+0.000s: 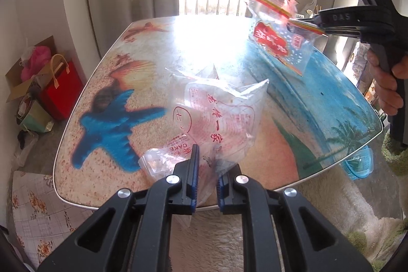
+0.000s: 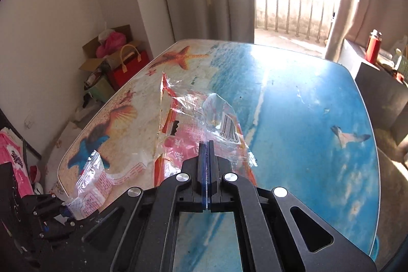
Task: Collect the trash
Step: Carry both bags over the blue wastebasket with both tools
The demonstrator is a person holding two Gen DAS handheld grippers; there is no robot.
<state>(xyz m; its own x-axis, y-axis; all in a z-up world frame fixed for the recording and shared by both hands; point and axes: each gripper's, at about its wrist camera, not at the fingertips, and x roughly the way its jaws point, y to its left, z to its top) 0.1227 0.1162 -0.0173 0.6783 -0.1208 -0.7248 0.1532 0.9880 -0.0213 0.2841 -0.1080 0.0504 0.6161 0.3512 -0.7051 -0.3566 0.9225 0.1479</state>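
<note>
A clear plastic bag with red print (image 1: 219, 116) lies on the beach-print table (image 1: 107, 83) at its near edge. My left gripper (image 1: 206, 165) is open, its fingers on either side of the bag's near end. The bag also shows in the right wrist view (image 2: 94, 185), low at the left beside the left gripper (image 2: 54, 210). My right gripper (image 2: 207, 147) is shut on a clear and red snack wrapper (image 2: 193, 119) and holds it above the table. In the left wrist view that wrapper (image 1: 278, 37) hangs from the right gripper (image 1: 323, 28) at the upper right.
A red gift bag (image 1: 62, 86) and a cardboard box with pink things (image 1: 33, 63) stand on the floor left of the table. A blue plastic basket (image 1: 359, 165) sits under the table's right edge. A red bottle (image 2: 372, 46) stands on a dark cabinet at the far right.
</note>
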